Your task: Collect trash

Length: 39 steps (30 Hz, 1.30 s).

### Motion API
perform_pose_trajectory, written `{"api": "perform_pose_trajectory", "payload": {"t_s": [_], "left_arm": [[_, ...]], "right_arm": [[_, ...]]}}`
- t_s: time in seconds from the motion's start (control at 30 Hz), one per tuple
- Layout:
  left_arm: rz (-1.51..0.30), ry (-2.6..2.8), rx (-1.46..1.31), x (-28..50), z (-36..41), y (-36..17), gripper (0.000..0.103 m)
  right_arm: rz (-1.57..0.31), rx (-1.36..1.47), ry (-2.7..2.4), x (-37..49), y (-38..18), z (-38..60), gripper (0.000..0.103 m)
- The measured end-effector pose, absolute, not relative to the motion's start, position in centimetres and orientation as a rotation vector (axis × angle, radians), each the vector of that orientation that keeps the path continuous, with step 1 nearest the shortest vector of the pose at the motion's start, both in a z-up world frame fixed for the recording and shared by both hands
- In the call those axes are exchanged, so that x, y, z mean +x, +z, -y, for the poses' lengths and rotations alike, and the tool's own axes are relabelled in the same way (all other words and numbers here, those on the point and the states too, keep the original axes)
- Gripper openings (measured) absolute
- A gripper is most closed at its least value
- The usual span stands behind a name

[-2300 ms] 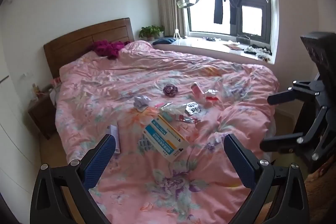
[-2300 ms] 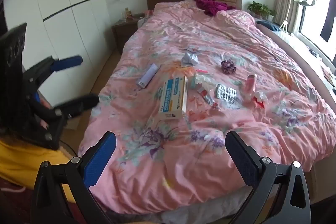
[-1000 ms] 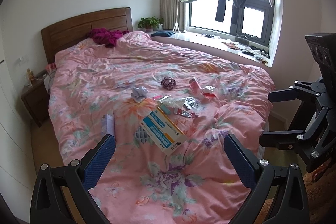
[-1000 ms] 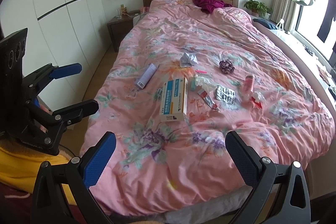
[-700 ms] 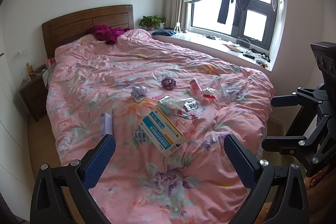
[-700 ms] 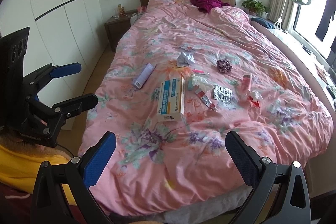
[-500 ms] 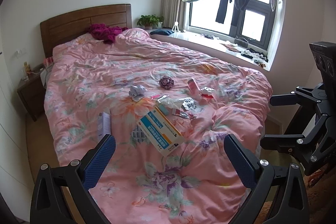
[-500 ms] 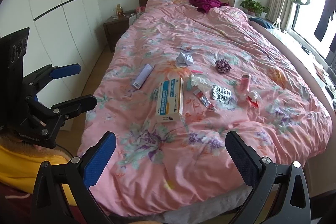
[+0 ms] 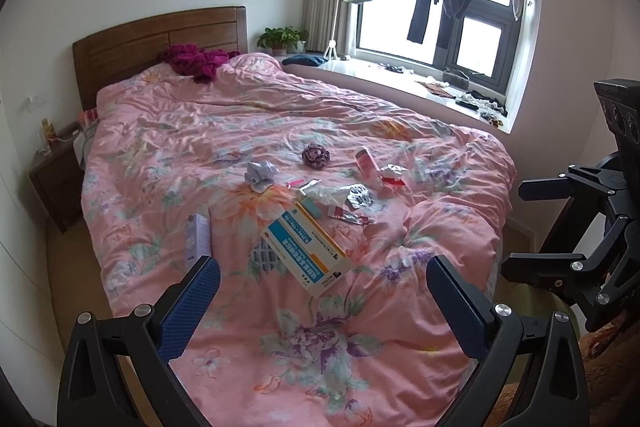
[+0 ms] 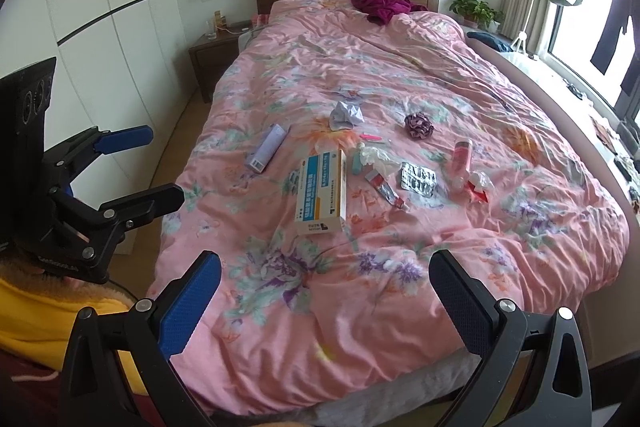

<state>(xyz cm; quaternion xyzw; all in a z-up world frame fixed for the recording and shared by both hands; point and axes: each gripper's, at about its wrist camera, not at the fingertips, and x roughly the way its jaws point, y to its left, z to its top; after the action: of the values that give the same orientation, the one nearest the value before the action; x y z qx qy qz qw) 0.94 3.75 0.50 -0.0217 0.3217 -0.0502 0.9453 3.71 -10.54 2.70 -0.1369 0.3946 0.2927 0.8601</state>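
since the earlier frames both views are showing more of the room and the litter is sitting farther off, so the rig is drawing back from the bed. the left gripper (image 9: 320, 291) is standing wide with nothing between its blue-padded fingers (image 9: 188, 303); the right gripper (image 10: 324, 291) is likewise wide and empty, both hanging short of the foot of the pink floral quilt (image 10: 400, 75). outward, the trash is lying mid-bed: a white-and-blue cardboard medicine box (image 10: 322, 193), a lilac tube (image 10: 268, 147), a crumpled white paper ball (image 10: 346, 115), a silver blister pack (image 10: 418, 179), a small red-and-white tube (image 10: 386, 189) and a pink bottle (image 10: 460, 157). probable risks: the soft quilt is yielding under any press, so thin foil may be slipping the pads, and fabric may be getting pinched with it; no bin is showing.
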Motion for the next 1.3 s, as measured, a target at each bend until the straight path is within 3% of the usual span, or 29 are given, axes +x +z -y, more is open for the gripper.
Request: {"api": "perform_pose_trajectory", "payload": {"t_s": [0.6, 0.97, 1.3], "left_arm": [[-0.685, -0.145, -0.041, 1.9, -5.7, 0.0, 0.103], [-0.745, -0.078, -0.046, 3.8, -9.5, -1.0, 0.103], [-0.856, 0.019, 0.004, 7.6, -11.8, -3.4, 0.103]], "right_arm": [[-0.868, -0.272, 0.559, 4.0, 2.3, 9.2, 0.103], [-0.981, -0.220, 0.573, 9.0, 2.0, 6.1, 0.103], [-1.164, -0.344, 0.668, 17.4, -4.5, -1.1, 0.103]]}}
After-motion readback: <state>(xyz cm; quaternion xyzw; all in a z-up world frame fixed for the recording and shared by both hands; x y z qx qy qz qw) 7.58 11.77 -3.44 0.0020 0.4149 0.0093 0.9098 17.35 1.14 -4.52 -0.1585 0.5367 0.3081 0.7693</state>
